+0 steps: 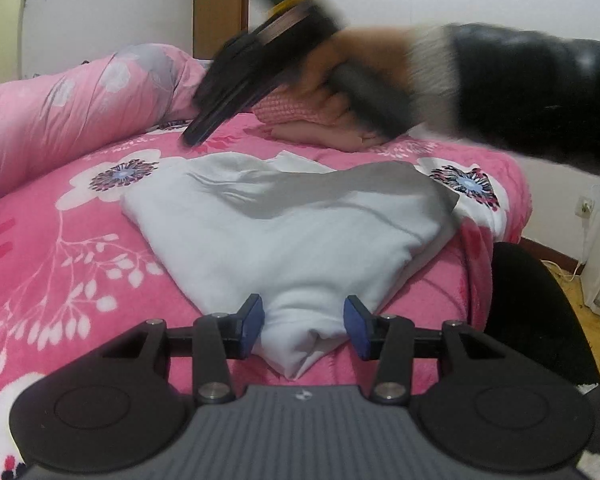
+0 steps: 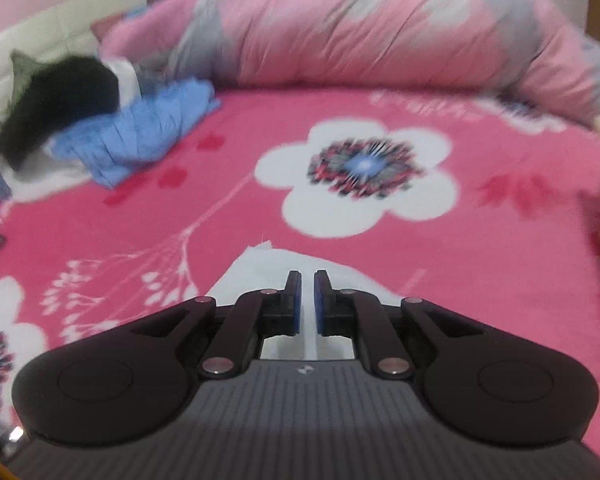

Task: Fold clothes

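Observation:
A white garment [image 1: 284,236] lies folded on the pink flowered bedspread [image 1: 68,248]. My left gripper [image 1: 304,326] is open, its blue pads on either side of the garment's near corner. The right gripper [image 1: 204,128] shows blurred in the left wrist view, held in the air above the garment's far edge. In the right wrist view my right gripper [image 2: 307,300] has its pads nearly together with a narrow gap and nothing between them. The white garment's [image 2: 260,272] edge lies below them.
A rolled pink quilt [image 2: 380,28] lies along the bed's far side. A blue cloth [image 2: 140,132] and a black item [image 2: 60,100] lie at the left. Folded pink clothes [image 1: 320,120] are stacked behind the garment. A black chair [image 1: 540,312] stands by the bed's edge.

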{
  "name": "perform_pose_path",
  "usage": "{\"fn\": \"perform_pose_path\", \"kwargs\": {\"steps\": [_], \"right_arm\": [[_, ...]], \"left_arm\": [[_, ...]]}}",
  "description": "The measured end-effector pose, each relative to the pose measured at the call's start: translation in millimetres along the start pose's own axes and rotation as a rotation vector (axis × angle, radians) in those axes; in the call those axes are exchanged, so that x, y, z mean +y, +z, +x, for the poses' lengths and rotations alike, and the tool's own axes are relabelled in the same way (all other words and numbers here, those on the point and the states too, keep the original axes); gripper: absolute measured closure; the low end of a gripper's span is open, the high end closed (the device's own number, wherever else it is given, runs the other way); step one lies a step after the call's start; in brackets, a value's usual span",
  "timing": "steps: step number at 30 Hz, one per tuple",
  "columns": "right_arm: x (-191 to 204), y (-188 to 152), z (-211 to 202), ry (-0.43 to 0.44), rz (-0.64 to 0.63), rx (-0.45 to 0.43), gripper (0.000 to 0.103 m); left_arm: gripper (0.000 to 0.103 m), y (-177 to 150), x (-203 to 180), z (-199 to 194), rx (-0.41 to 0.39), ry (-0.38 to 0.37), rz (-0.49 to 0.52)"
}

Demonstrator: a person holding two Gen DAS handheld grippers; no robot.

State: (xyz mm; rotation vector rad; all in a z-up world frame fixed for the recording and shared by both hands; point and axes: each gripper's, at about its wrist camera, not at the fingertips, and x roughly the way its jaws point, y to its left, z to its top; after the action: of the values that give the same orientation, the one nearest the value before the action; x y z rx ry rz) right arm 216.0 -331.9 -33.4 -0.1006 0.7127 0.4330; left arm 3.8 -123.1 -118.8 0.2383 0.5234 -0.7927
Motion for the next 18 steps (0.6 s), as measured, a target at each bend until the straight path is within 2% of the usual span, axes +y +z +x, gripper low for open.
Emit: {"fn": "perform_pose_path", "kwargs": {"steps": [3,6,10,12,15,18], "right_arm": [[2.2,-14.6,-43.7,-0.062,-0.023,-0.039,0.096],[-2.6,-37.8,-60.5,-0.090,-0.006,-0.024,0.096],[-21.1,-78.6,-29.8,-0.145,0.028,0.096,0.095],[-30.7,-97.1,-7.3,-0.167,0.039,0.123,0.094],[-32.1,-88.8,-21.4,-0.188,0.063,0.075,0.094],[-23.0,-80.8,-68.6,-0.255,0.030,-0.046,0.093]], "left_arm": [[0.056,0.6,-2.5,0.3,0.007,0.012,0.008],[0.056,2.6,-7.4,-0.3,0.022,0.033,0.029],[0.054,5.8,-14.2,0.0,0.044,0.063,0.060],[0.054,6.9,-16.7,-0.2,0.053,0.074,0.071],[0.052,7.3,-18.7,-0.6,0.067,0.088,0.082],[0.051,10.2,-20.5,-0.7,0.088,0.095,0.086]]}}
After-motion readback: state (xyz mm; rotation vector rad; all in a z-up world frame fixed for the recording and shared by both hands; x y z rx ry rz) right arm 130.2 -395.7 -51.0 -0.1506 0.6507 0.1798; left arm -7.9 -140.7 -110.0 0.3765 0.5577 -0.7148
